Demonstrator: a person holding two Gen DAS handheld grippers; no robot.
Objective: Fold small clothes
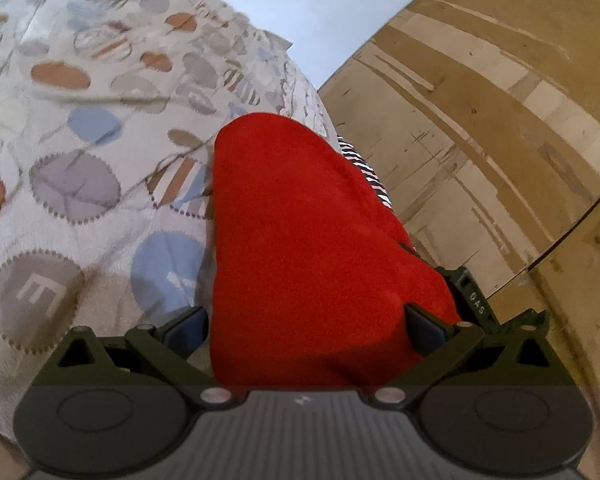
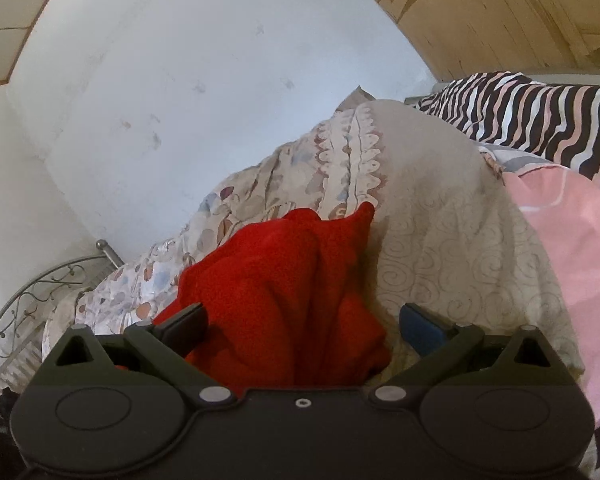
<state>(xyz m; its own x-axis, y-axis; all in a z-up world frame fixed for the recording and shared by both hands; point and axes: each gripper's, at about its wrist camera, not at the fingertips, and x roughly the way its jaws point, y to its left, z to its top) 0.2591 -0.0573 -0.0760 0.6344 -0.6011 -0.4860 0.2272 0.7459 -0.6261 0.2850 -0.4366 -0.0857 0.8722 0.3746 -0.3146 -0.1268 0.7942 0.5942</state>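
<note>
A red fleece garment (image 1: 304,240) lies on the patterned bedspread (image 1: 80,140). In the left wrist view it fills the space between the wide-spread fingers of my left gripper (image 1: 306,326), which is open with the cloth lying between and over the jaws. In the right wrist view the same red garment (image 2: 276,296) is bunched in folds between the spread fingers of my right gripper (image 2: 300,326), which is open. The blue pad of its right finger (image 2: 420,332) is apart from the cloth. Part of the other gripper (image 1: 476,300) shows behind the red cloth.
A cream swirl-patterned blanket (image 2: 440,240), a pink cloth (image 2: 580,260) and a black, white and pink striped cloth (image 2: 532,112) lie to the right. A metal bed frame (image 2: 40,292) is at lower left. A wooden wardrobe (image 1: 480,120) and a white wall (image 2: 200,80) stand behind.
</note>
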